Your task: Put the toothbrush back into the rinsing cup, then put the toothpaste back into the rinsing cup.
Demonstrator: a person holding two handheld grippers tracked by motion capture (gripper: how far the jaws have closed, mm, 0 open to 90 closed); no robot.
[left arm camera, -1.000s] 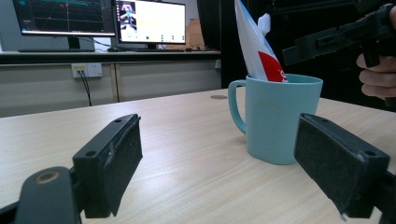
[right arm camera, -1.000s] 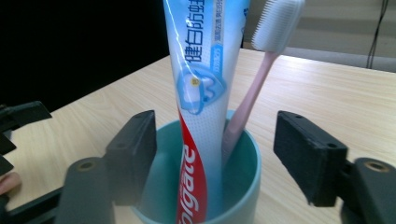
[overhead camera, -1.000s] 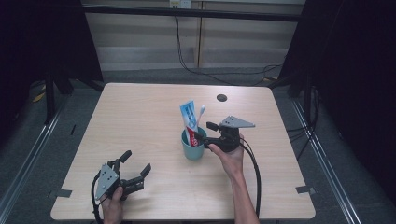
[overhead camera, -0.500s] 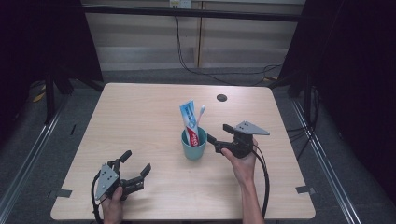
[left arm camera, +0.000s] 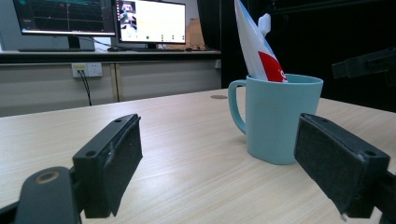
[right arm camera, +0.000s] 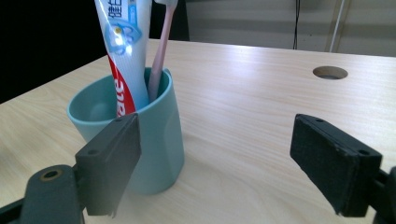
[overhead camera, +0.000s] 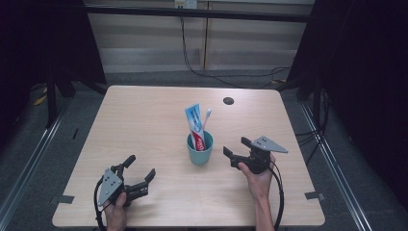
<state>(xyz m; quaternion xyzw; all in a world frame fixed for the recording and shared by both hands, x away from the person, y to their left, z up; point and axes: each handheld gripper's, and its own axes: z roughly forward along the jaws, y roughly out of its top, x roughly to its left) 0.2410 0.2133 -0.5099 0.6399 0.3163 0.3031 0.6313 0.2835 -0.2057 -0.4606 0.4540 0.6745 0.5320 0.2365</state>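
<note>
A teal mug (overhead camera: 199, 150) stands upright near the table's middle. It holds a white, blue and red toothpaste tube (overhead camera: 194, 124) and a pink toothbrush (overhead camera: 207, 118). My right gripper (overhead camera: 235, 146) hovers just right of the mug, open, with nothing between its jaws. In the right gripper view the mug (right arm camera: 159, 135) stands by the left jaw, apart from it, with the tube (right arm camera: 123, 46) and the brush (right arm camera: 161, 46) leaning inside. My left gripper (overhead camera: 141, 166) rests low at the front left, open and holding nothing. From there the mug (left arm camera: 280, 119) stands ahead to the right, handle pointing left.
A round hole (overhead camera: 228, 100) is cut in the table's far side. Bare wood (overhead camera: 144, 120) stretches left of the mug. Tape marks (overhead camera: 312, 195) sit near the front corners. Monitors (left arm camera: 149, 21) stand on a bench beyond the table. A cable (overhead camera: 279, 192) trails from the right gripper.
My right gripper has drawn back from the mug's side, to the right and toward the person. The left gripper and the mug have stayed where they were.
</note>
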